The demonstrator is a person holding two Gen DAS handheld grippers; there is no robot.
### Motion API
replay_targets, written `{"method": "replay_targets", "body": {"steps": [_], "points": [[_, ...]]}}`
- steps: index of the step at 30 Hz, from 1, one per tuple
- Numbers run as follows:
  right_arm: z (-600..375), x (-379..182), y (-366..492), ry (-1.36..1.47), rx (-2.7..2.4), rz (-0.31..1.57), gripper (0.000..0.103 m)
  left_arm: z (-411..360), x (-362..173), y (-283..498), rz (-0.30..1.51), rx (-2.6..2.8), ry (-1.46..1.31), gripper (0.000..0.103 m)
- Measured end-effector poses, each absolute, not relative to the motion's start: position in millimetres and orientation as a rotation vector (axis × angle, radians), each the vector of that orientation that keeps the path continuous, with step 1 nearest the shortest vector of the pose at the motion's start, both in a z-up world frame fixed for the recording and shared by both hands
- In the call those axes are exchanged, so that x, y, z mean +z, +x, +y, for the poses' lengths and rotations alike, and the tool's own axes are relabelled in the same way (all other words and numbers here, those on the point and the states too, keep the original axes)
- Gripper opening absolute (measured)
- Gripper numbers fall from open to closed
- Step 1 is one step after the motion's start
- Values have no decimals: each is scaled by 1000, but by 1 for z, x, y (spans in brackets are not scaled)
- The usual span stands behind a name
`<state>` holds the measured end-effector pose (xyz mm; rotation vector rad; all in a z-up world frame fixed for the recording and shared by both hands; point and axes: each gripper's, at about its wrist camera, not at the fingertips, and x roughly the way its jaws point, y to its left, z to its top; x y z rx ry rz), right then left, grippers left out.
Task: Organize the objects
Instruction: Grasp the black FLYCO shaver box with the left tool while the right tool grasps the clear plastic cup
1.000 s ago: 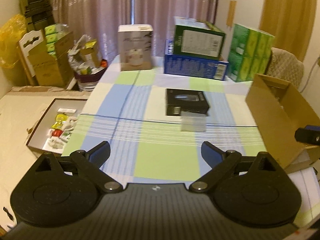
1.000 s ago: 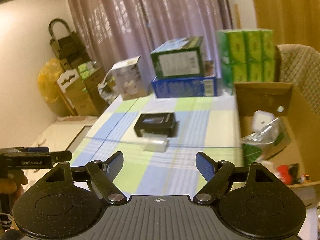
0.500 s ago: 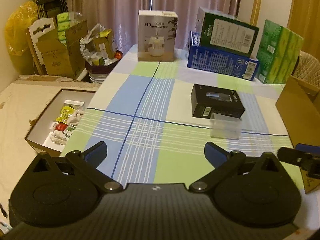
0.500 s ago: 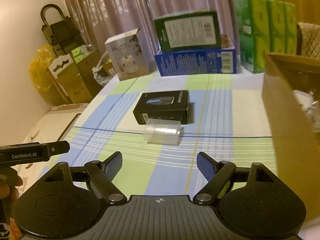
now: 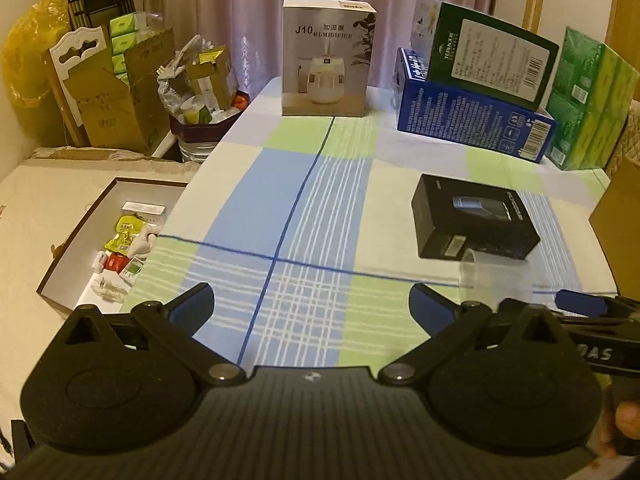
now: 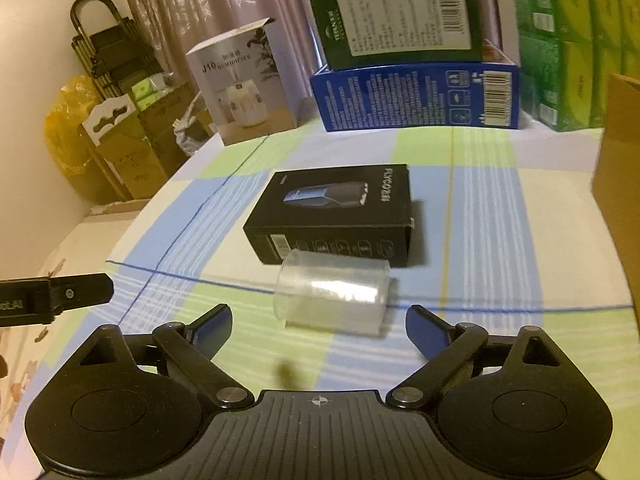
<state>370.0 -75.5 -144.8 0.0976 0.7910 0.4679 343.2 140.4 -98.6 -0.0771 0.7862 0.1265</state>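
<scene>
Behind the clear cup [image 6: 334,294] lies a black box [image 6: 340,210], touching.

Black box [image 6: 336,210] just behind cup [image 6: 334,294]

clear glossy plastic cup [image 6: 332,294], matt black cardbd box [image 6: 340,210], woven checked cloth tablecloth [image 5: 320,200], brown cardbd carton [image 6: 618,184]

Left black two-finger gripper with blue pads [image 5: 310,306]: jaws spread wide, nothing between them, roughly level. Right black two-finger gripper with blue pads [image 6: 318,328]: same, wide apart and empty. The right one's fingertip [image 5: 576,302] shows in the left view, just beside the left gripper.
</scene>
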Motion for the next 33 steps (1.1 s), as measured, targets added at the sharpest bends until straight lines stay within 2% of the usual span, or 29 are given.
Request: {"method": "replay_targets", "body": {"steps": [18,19,21,33], "points": [[-56,-169,396,62,437,816,92,140,-106,355,797,118,-125,102],[-56,-170,395,67,444,822,88,140,-106,355,796,117,-133,102],[-56,-168,394,51,450,814,71,139,-106,356,793,112,-144,102],[-123,-140,398,1,270,745,70,129,-109,369,783,83,-141,102]]}}
